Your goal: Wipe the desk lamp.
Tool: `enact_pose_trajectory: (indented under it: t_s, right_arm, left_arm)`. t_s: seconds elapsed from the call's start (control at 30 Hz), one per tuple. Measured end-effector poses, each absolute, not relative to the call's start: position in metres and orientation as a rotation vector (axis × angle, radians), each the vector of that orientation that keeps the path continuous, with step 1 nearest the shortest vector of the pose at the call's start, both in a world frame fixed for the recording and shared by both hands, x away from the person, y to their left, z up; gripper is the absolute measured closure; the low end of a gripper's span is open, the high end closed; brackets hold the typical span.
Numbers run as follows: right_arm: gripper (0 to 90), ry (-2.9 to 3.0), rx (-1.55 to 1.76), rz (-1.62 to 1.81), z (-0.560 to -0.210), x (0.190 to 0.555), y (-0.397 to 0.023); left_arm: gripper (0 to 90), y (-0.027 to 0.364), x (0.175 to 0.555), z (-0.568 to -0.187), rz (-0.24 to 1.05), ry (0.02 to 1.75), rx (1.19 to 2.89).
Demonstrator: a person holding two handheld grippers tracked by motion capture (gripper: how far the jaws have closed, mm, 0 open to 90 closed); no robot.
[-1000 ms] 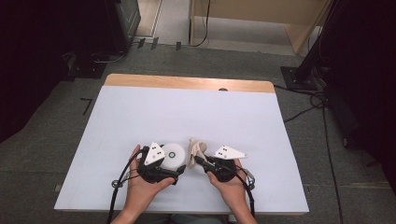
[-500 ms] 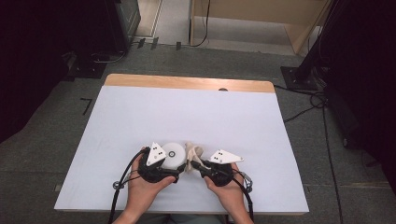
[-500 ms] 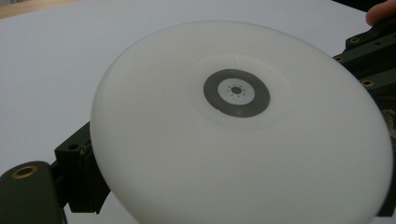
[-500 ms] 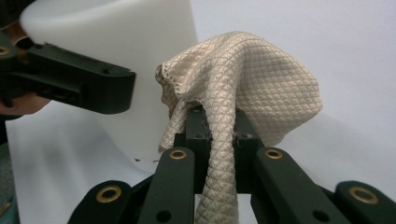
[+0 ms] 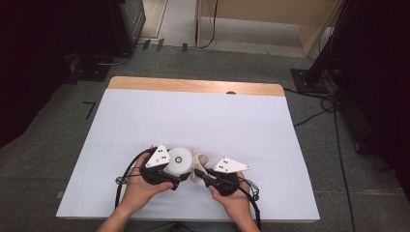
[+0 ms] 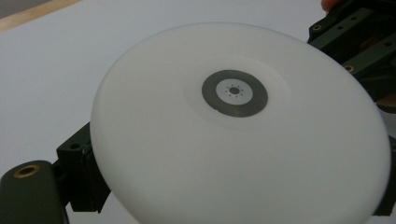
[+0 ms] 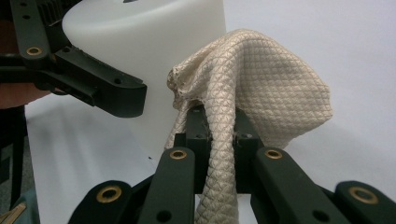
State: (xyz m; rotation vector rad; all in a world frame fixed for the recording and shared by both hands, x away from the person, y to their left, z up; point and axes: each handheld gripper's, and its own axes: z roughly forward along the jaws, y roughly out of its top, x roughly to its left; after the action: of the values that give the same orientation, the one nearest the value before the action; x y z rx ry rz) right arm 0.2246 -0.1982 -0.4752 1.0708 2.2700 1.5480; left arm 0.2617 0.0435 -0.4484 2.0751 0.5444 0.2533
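— Start at the tongs. What has the right gripper (image 7: 212, 140) got?

— A cloth (image 7: 252, 88), beige and quilted. In the right gripper view the jaws are clenched on a gathered fold of it, and the rest bunches up above them and hangs down between the black links.

— And the left gripper (image 5: 175, 180)?

— It grasps a white cup (image 5: 180, 159). From the high view you see a round white top with a dark ring at its middle, just ahead of the left hand (image 5: 140, 186). The left gripper view adds the detail: that ringed face fills most of the frame (it looks like the cup's base, though I can't be sure), with one jaw block pressed to its rim at lower left.

— Does the cloth touch the cup?

— In the right gripper view, yes: the bunched cloth lies against the cup's smooth white wall, and a jaw of the left gripper crosses in front of that wall at the left. The high view shows them only as a pale lump just beside the white disc, too small to judge contact.

— Where is all this?

— Near the front edge of a white table (image 5: 203, 116), roughly at its middle. The right hand (image 5: 232, 198) comes in from below, beside the left one. Grey three-cornered plates sit on both grippers. A wooden strip runs along the table's far edge, with grey floor around.
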Motion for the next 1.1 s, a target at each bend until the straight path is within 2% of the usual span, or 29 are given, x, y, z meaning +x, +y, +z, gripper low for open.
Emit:
enact_pose_trajectory:
  t_s: [0.47, 0.77, 1.1]
  right_arm:
    - [82.4, 2.251, 0.989, 1.604, -0.465, 0.224, -0.203]
    - [82.3, 2.189, 0.973, 1.682, -0.448, 0.221, -0.205]
    - [82.4, 2.212, 0.966, 1.602, -0.461, 0.225, -0.201]
  left_arm:
    - [8.2, 0.049, 0.269, -0.449, 0.156, 0.375, 2.102]
    - [8.1, 0.049, 0.268, -0.45, 0.152, 0.378, 2.096]
    - [8.1, 0.048, 0.264, -0.451, 0.177, 0.406, 2.082]
